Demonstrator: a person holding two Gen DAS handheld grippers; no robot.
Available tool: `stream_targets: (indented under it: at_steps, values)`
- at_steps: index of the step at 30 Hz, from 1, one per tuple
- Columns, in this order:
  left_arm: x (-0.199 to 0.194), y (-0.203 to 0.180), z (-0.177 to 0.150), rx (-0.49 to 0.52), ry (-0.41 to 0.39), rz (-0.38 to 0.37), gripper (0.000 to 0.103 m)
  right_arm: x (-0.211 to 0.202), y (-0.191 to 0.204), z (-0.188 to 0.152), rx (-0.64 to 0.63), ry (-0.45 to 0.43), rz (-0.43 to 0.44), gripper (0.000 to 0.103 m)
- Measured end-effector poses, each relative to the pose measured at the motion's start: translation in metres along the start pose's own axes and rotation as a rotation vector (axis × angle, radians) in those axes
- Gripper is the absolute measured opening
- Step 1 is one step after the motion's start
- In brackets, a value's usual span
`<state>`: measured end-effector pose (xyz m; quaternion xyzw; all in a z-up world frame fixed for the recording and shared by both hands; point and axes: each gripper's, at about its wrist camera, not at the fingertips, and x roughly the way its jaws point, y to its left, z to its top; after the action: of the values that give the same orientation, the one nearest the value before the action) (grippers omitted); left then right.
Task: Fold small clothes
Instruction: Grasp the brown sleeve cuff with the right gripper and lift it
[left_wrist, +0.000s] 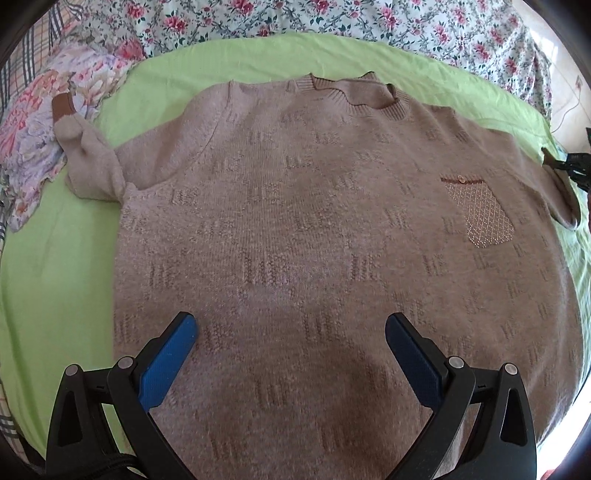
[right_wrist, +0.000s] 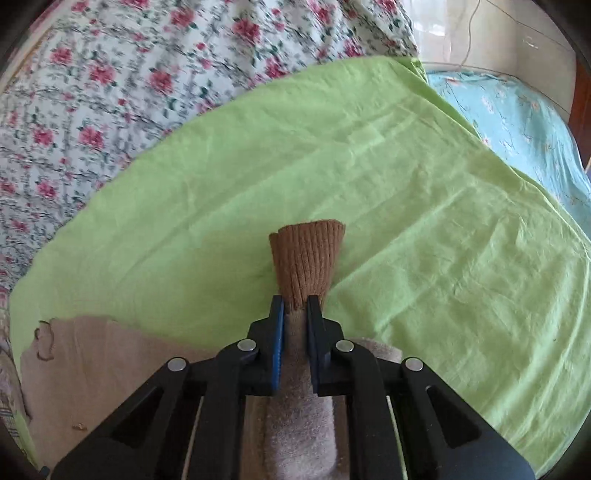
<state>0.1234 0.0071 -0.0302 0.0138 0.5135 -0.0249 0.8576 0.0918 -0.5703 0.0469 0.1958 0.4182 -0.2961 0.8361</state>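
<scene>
Green sheet (right_wrist: 406, 177): right gripper (right_wrist: 295, 301) pinches sweater (left_wrist: 295, 221) sleeve cuff (right_wrist: 306, 258).

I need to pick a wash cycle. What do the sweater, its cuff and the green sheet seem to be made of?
Sweater: soft, fuzzy beige knit, probably wool or acrylic; matte nap and raised stitch blocks show.
Cuff: tighter brown ribbed knit, with clear vertical ribs; the right gripper pinches it.
Green sheet: thin, smooth woven cloth, likely cotton, with fine creases.

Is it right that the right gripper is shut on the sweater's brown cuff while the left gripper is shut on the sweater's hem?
Not quite. The left gripper is open above the sweater, as the left wrist view shows. The right gripper is indeed shut on the brown cuff.
</scene>
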Motion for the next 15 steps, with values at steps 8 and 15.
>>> stream_targets:
  at_steps: [8,15]
  values:
    - [-0.004,0.009,0.011,-0.059,-0.034,-0.079,0.102,-0.043,0.130,-0.037,-0.162,-0.017,0.331,0.011]
    - [-0.017,0.037,0.011,-0.137,-0.068,-0.191,0.102,-0.038,0.292,-0.095,-0.325,0.087,0.606,0.011]
